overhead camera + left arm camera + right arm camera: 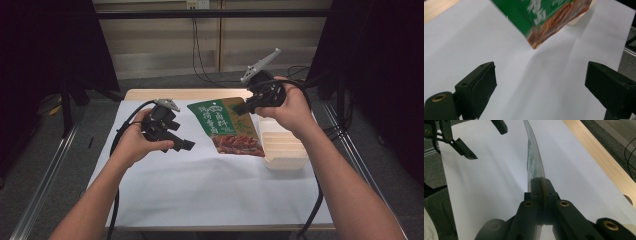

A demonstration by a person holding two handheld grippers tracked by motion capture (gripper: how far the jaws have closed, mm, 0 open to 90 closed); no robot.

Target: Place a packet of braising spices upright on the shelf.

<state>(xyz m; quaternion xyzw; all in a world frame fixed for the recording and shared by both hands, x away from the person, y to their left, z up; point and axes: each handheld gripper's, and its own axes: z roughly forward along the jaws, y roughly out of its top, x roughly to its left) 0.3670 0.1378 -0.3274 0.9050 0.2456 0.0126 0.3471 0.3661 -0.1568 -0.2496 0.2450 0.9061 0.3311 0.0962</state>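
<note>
Your raised right gripper (246,106) pinches the green snack pouch's (227,126) top edge, hanging it seemingly clear of the white sheet (200,185) beside a white tray (285,147), while your left gripper (175,139) hovers nearby, jaws spread

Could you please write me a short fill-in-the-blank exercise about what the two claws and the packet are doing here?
1. The right claw is shut on the green ____.
2. The left claw is ____, with nothing between its jaws.
3. The white tray sits at the table's ____ side.
4. The table is covered with white ____.

Missing words: packet; open; right; paper
</note>
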